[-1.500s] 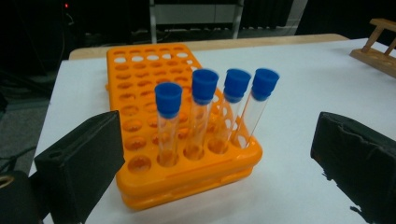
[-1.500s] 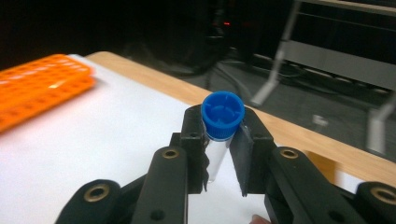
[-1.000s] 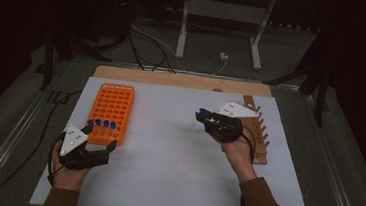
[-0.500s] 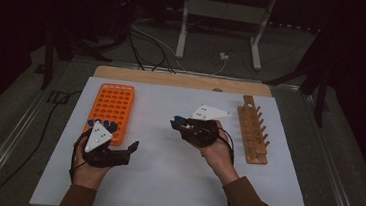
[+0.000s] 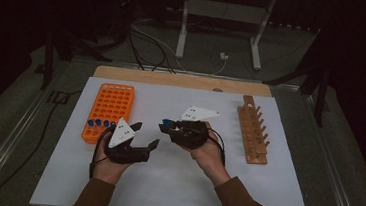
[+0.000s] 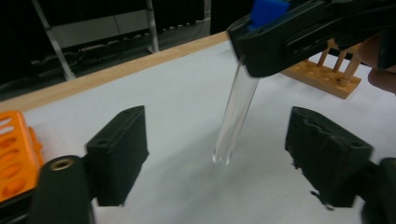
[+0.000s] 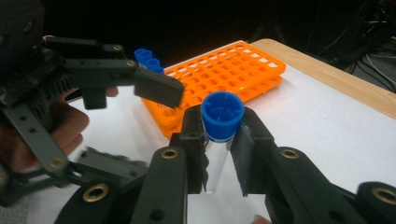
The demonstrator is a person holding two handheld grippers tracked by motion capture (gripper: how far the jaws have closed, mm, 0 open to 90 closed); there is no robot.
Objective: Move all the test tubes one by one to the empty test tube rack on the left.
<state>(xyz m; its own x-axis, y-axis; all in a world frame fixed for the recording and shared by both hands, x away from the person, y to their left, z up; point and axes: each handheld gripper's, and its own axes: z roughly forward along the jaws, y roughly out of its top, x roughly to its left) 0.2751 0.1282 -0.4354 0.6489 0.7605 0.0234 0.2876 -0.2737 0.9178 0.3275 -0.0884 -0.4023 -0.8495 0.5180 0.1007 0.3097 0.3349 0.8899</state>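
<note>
Brightly lit white sheet (image 5: 179, 183) against a near-black room, with light falling from above and only soft, faint shadows. Soft and grainy in the high view. Blurred at the near jaws in both gripper views, sharper on the blue cap (image 7: 222, 112).

— Can you read anything on the orange rack (image 5: 108, 110)?

— No. You'll find no print, number or label on it, nor on its holes.

— And the tube's blue cap (image 7: 222, 114), just beside that rack in your right gripper view?

— Only moulded ribs on top, no letters you can read.

— The wooden rack (image 5: 252, 134), well right of the orange one?

— Bare wood, no marking. The grey plates carry small dark dots, too small to read as text.
</note>
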